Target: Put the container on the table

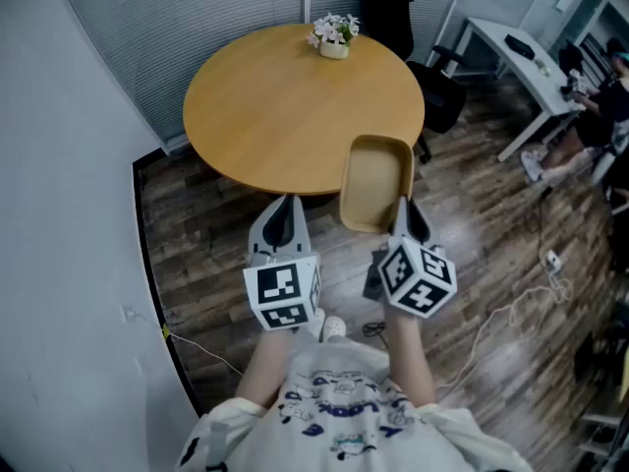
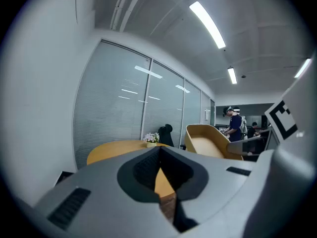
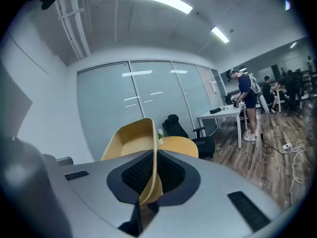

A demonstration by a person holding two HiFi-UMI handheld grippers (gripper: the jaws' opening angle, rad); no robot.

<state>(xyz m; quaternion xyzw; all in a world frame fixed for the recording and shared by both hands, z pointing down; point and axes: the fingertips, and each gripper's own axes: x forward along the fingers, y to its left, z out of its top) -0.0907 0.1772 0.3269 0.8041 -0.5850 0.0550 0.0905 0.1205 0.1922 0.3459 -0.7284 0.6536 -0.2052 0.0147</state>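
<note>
A tan, tub-shaped container (image 1: 375, 183) hangs in the air over the near right edge of the round wooden table (image 1: 285, 106). My right gripper (image 1: 403, 210) is shut on its near right rim, and the thin wall runs between the jaws in the right gripper view (image 3: 152, 180). The tub (image 3: 130, 140) rises tilted ahead of those jaws. My left gripper (image 1: 285, 214) hovers just short of the table's near edge, shut and holding nothing. Its view (image 2: 159, 170) looks across the tabletop (image 2: 114, 150), with the container (image 2: 210, 143) to its right.
A small pot of flowers (image 1: 333, 35) stands at the table's far edge. A black office chair (image 1: 393, 13) is behind the table, and a white desk (image 1: 521, 57) with a seated person (image 1: 600, 96) is at the right. Cables (image 1: 511, 313) lie on the wood floor. A white wall runs along the left.
</note>
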